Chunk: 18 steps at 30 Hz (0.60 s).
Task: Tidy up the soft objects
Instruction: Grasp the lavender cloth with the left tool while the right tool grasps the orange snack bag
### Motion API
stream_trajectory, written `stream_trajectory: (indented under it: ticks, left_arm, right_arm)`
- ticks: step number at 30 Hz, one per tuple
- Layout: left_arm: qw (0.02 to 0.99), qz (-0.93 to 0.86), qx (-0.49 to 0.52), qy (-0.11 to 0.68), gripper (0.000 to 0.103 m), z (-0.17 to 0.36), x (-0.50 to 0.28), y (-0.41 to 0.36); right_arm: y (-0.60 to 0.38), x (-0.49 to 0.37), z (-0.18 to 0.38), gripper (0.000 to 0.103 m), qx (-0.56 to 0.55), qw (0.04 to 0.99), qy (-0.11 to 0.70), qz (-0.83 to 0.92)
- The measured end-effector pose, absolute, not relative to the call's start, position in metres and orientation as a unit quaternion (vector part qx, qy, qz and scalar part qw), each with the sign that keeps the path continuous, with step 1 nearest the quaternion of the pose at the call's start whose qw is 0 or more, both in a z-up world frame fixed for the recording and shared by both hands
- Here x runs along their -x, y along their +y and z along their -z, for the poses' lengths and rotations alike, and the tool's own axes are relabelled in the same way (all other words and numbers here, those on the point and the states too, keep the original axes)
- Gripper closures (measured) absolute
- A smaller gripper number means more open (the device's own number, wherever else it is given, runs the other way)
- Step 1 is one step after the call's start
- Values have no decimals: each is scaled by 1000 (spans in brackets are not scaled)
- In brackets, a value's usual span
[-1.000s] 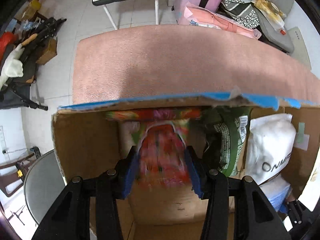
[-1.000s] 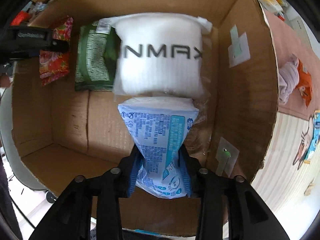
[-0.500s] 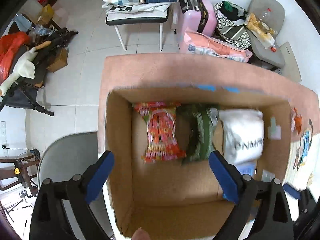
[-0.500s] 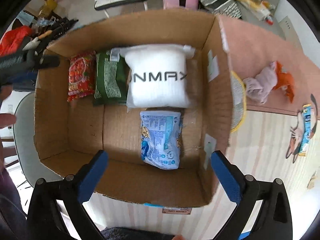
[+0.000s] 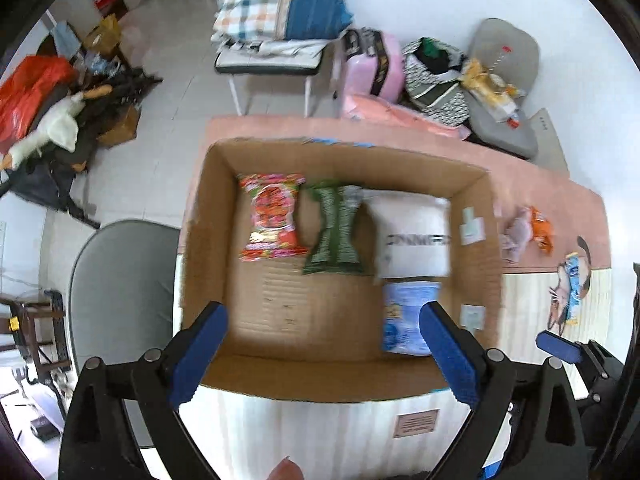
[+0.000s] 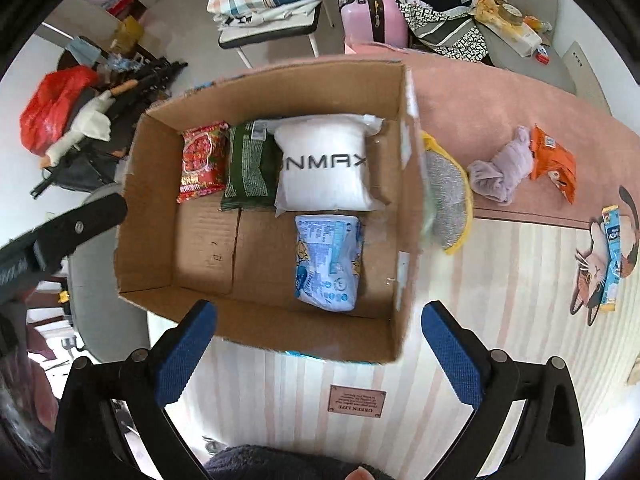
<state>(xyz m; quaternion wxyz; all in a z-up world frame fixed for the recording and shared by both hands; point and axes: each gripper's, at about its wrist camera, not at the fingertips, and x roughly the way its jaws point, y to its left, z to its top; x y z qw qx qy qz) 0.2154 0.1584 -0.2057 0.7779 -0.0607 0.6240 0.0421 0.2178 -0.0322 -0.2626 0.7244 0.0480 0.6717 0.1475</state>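
Note:
An open cardboard box (image 5: 208, 240) (image 6: 152, 200) stands on the table below both grippers. Along its far wall lie a red snack pack (image 5: 274, 216) (image 6: 202, 162), a green pack (image 5: 334, 232) (image 6: 250, 164) and a white pillow pack (image 5: 414, 236) (image 6: 324, 160). A blue tissue pack (image 5: 402, 320) (image 6: 328, 264) lies in front of the white one. My left gripper (image 5: 320, 320) hangs open above the box's near side, with nothing between its fingers. My right gripper (image 6: 318, 312) is also wide open and empty, above the box's near rim.
To the right of the box on the table lie a grey mitt with a yellow rim (image 6: 446, 196), a purple cloth (image 6: 500, 172), an orange packet (image 6: 554, 164) and a blue packet (image 6: 612, 256). A grey chair (image 5: 120, 280) stands left of the box.
The left gripper let go of the red pack and the right of the blue pack. Both opened wide and rose up out of the box.

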Motion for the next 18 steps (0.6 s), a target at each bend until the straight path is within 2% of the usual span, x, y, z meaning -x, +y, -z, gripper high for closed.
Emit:
stream_trajectory:
  ticks: [5,9,13,18]
  left_arm:
    - [803,-15,-3,595,5,175,-229,85]
    - [804,35,-74,589,5,177,-260,3]
    - [780,92,-163,597,5,210,-300,-83]
    - [720,127,-227,644,5,287,-345,-157]
  right_arm:
    - [-109,-223,240,0,-93,739,655,-128]
    - [-180,-239,240,0,-84,744,656,-96]
    - [-243,-270,259,0,-46,746,661,-56]
    - [-305,-325,308,1,0,723,689,-52]
